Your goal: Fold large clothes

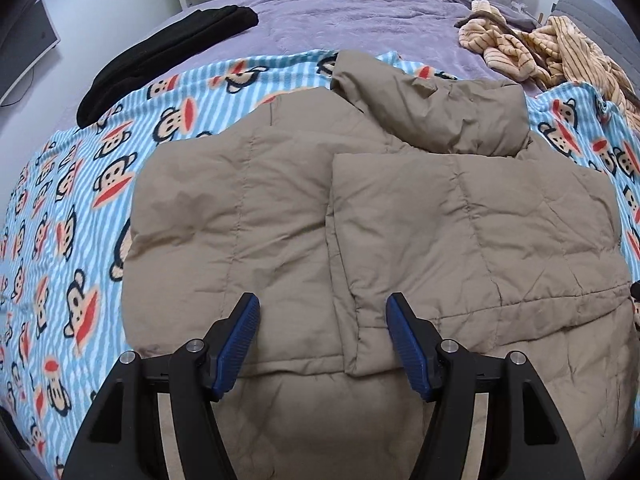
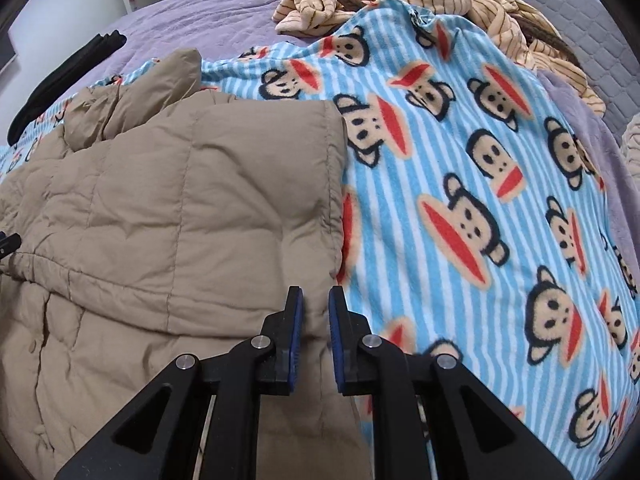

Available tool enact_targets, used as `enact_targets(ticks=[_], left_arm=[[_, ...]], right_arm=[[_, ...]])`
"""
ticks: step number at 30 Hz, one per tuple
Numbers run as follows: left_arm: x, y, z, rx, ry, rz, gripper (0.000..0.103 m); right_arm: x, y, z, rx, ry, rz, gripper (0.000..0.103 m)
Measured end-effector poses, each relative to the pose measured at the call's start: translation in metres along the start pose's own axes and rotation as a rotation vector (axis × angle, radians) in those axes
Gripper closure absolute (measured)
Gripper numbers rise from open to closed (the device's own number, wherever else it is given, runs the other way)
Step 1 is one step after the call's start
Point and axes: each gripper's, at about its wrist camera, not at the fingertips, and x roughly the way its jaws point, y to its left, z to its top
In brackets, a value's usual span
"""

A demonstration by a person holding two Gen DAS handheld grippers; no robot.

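A tan quilted puffer jacket (image 1: 360, 220) lies partly folded on a blue striped monkey-print blanket (image 1: 80, 200), its hood bunched at the far end and one side panel laid over the middle. My left gripper (image 1: 323, 304) hovers open over the jacket's near part, with nothing pinched between its blue pads. In the right wrist view the jacket (image 2: 180, 200) fills the left half. My right gripper (image 2: 315, 296) stands nearly closed at the jacket's right edge, with a fold of tan fabric filling the narrow gap between its pads.
The blanket (image 2: 460, 200) covers a bed with a purple bedspread (image 1: 340, 16). A black garment (image 1: 172, 48) lies at the far left and a crumpled beige striped garment (image 1: 552, 52) at the far right. A grey padded headboard (image 2: 560, 20) stands beyond it.
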Motion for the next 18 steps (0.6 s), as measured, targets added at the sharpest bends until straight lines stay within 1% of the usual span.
enact_targets(ticks=[5,7,8,9,11,14,15,16,18], left_arm=[[-0.025,-0.005,-0.009,0.008,0.037,0.002,0.036],[-0.036,-0.009,-0.014,0.01,0.052,-0.001,0.036],[-0.042,-0.011,-0.018,0.012,0.059,-0.005,0.036],[-0.048,-0.013,-0.02,0.013,0.065,-0.009,0.036],[-0.058,-0.016,-0.026,0.015,0.075,-0.02,0.036],[-0.071,-0.02,-0.035,0.005,0.078,-0.016,0.035],[-0.074,-0.021,-0.038,-0.002,0.084,-0.01,0.02],[-0.077,-0.022,-0.041,-0.011,0.089,-0.006,0.002],[-0.086,-0.026,-0.048,-0.021,0.083,-0.008,0.001]], right_arm=[[-0.019,-0.014,-0.019,0.103,0.066,0.083,0.087],[-0.026,-0.017,-0.026,0.139,0.095,0.127,0.083],[-0.03,-0.016,-0.029,0.155,0.106,0.142,0.075],[-0.034,-0.016,-0.032,0.168,0.115,0.157,0.065],[-0.045,-0.015,-0.038,0.191,0.125,0.186,0.054],[-0.058,-0.01,-0.044,0.195,0.138,0.216,0.052],[-0.061,-0.008,-0.046,0.196,0.145,0.224,0.051],[-0.063,-0.007,-0.048,0.199,0.15,0.234,0.05],[-0.068,-0.005,-0.052,0.2,0.158,0.247,0.048]])
